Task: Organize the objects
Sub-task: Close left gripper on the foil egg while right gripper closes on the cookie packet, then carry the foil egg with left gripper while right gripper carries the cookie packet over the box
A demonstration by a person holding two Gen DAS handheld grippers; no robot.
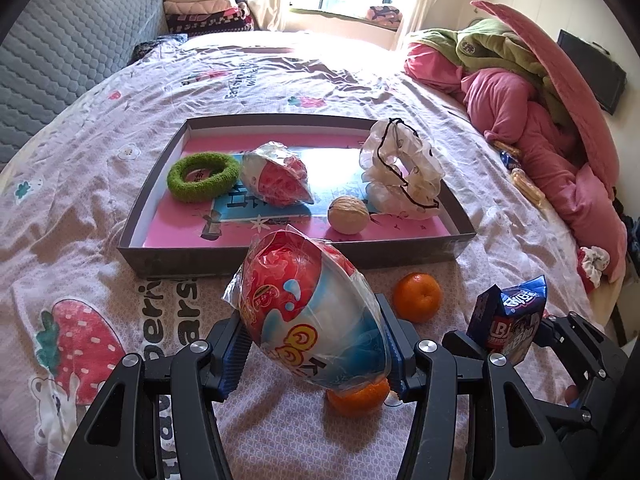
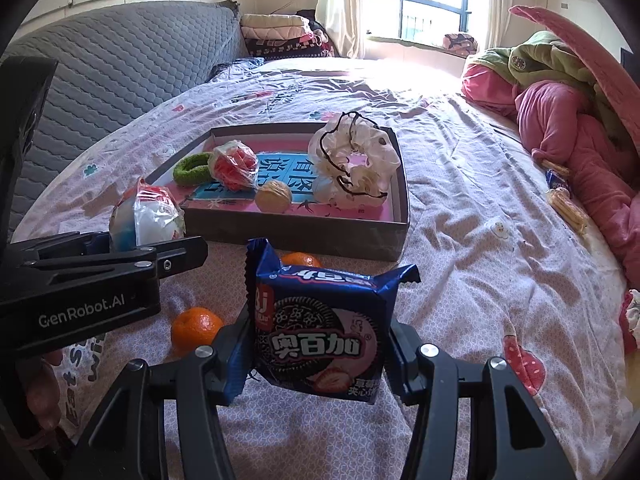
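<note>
My left gripper (image 1: 314, 356) is shut on a round red, white and blue wrapped snack (image 1: 308, 312), held above the bedsheet just in front of the shallow box (image 1: 288, 258). My right gripper (image 2: 320, 354) is shut on a dark blue cookie packet (image 2: 320, 328), also lifted off the bed. The same packet (image 1: 506, 316) shows at the right of the left wrist view. Inside the box lie a green scrunchie (image 1: 202, 176), a second wrapped snack (image 1: 276, 180), a walnut (image 1: 348, 215) and a white frilly scrunchie (image 1: 400, 168). Two oranges (image 1: 416, 297) (image 1: 358, 398) lie on the sheet below the grippers.
A grey quilted headboard (image 1: 60, 60) runs along the left. Pink and green bedding (image 1: 532, 120) is heaped on the right, with small snack packets (image 2: 566, 200) beside it. Folded blankets (image 1: 204, 10) are stacked by the window. A person's fingers (image 2: 40, 392) show at the lower left.
</note>
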